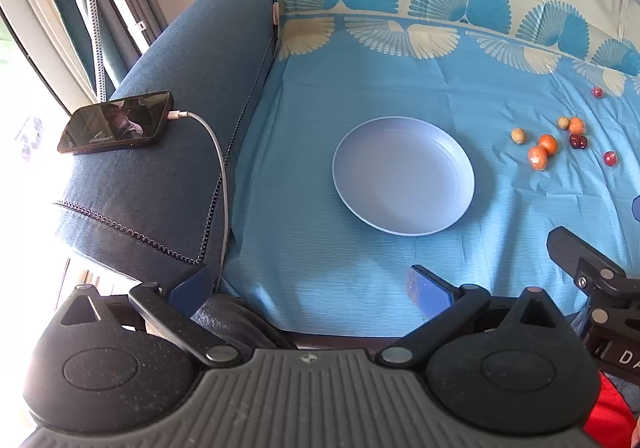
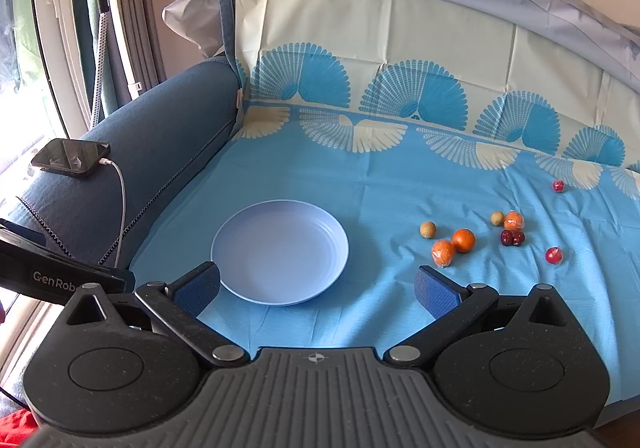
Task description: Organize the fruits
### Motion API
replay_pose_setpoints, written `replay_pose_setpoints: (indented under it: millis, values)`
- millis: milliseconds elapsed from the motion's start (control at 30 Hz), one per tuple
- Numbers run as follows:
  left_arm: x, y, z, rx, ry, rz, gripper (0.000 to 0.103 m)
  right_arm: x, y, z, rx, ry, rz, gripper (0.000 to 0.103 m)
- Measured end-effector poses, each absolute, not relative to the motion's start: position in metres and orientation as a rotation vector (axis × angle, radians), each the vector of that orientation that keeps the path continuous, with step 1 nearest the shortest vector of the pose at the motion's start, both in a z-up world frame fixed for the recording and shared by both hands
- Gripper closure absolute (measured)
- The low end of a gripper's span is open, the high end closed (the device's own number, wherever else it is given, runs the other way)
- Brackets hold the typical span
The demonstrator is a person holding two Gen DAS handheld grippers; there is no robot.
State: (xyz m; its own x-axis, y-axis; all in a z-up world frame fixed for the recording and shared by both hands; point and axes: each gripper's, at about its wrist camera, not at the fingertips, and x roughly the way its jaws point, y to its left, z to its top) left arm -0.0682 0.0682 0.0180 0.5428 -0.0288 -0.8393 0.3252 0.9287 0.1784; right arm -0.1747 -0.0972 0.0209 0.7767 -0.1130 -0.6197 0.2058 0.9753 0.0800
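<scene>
Covering a sofa, blue cloth (image 2: 360,175), plate (image 2: 280,248), both hand-held grippers spread wide

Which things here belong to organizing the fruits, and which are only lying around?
For the job:
- plate, nothing on it
- three oranges
- two small tan fruits
- red fruits, scattered singly and as a pair
- left gripper and right gripper, both open

Lying about:
- phone on the sofa arm
- charging cable
- tablecloth

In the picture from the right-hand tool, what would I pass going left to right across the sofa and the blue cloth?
Phone on the sofa arm → white charging cable → empty plate → tan round fruit → bare orange → dark cherry pair → lone red fruit.
</scene>
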Motion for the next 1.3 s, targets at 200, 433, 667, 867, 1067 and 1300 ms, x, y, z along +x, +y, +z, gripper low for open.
replay_pose_setpoints:
  millis: [200, 433, 667, 867, 1067, 1300]
  values:
    - [-0.070, 0.067, 0.017, 0.337, 0.979, -0.216, 0.000, -0.177, -0.096, 0.018, 0.141, 0.611, -0.160, 0.000]
    - [-0.070, 0.066, 0.017, 0.340, 0.981, -0.217, 0.000, -0.178, -0.096, 0.016, 0.126, 0.604, -0.161, 0.000]
    - [-0.070, 0.063, 0.017, 0.344, 0.984, -0.224, 0.000, -0.178, -0.099, 0.018, 0.112, 0.642, -0.190, 0.000]
    - [-0.075, 0.047, 0.018, 0.369, 0.975, -0.248, 0.000, -0.186, -0.124, 0.020, 0.109, 0.608, -0.258, 0.000]
    - [-0.081, 0.018, 0.017, 0.416, 0.968, -0.290, 0.000, -0.197, -0.161, 0.019, 0.199, 0.593, -0.337, 0.000]
    - [-0.086, -0.026, 0.010, 0.454, 0.985, -0.358, 0.000, -0.216, -0.209, 0.013, 0.292, 0.592, -0.454, 0.000]
